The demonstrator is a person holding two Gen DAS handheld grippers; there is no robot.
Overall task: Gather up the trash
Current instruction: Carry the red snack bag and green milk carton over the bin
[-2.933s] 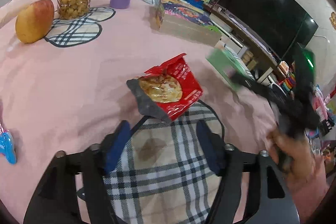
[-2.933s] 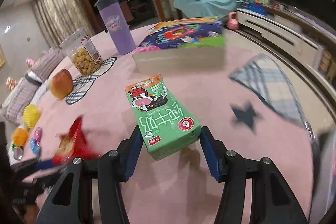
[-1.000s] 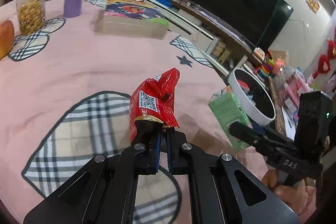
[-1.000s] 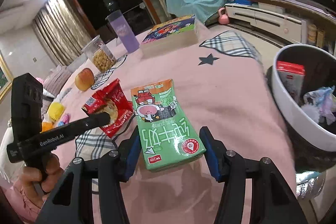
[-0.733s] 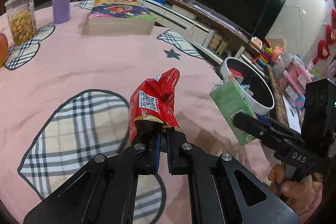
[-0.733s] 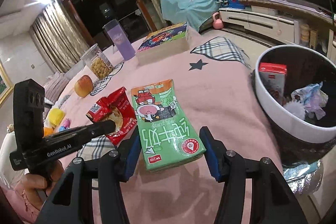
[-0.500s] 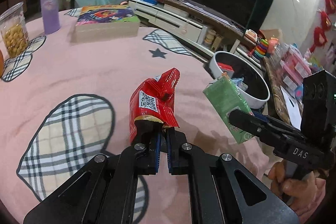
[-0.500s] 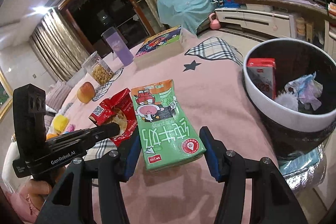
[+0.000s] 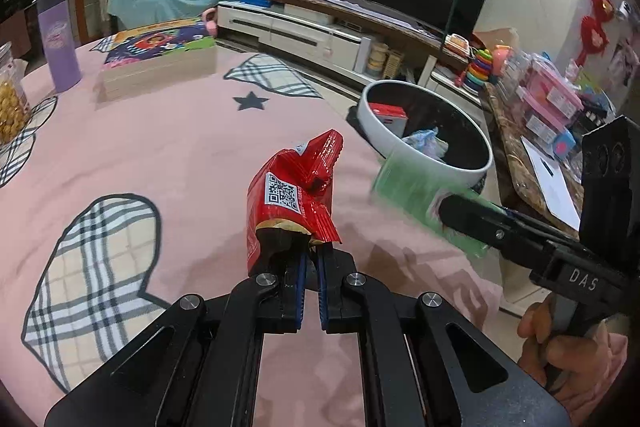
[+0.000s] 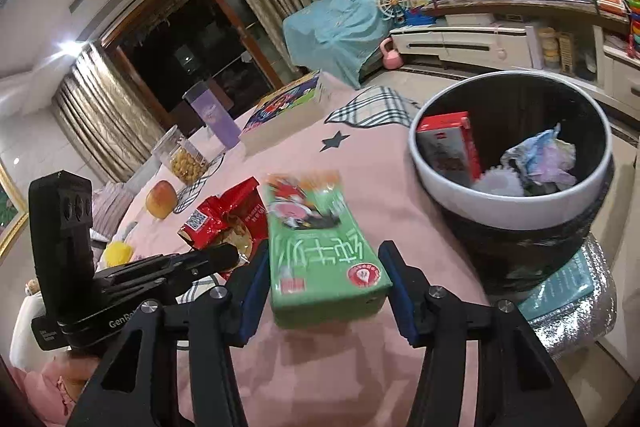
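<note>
A red snack wrapper (image 9: 294, 203) was held clamped at its lower end between the pinched-together pads of the left gripper (image 9: 311, 281), lifted above the pink tablecloth (image 9: 168, 155). A green drink carton (image 10: 320, 247) was seen between the blue fingers (image 10: 254, 291) of the right gripper (image 10: 324, 291); the jaws were closing, the left pad lay against the carton's side, and a narrow gap was seen at the right pad, so a firm grasp could not be confirmed. In the left wrist view the carton appeared blurred, just beside the rim of the trash bin (image 10: 516, 211).

The bin, white-rimmed with a dark liner, was placed off the table's edge, close to both grippers. Inside it a red and white box (image 10: 448, 143) was seen leaning against the wall, and beside that a heap of crumpled pale blue and lilac wrapping (image 10: 540, 159). A silver padded sheet (image 10: 580, 311) with a teal card was seen at the bin's foot.

Farther back on the table a clear lidded jar (image 10: 182, 155) was seen filled with yellow puffed snacks, set on a plaid mat. A tall purple tumbler (image 10: 212, 119) was standing near it; its contents could not be made out. A colourful flat box (image 10: 288, 111) was lying beside the tumbler, and an apple (image 10: 160, 199) was seen near the jar.
</note>
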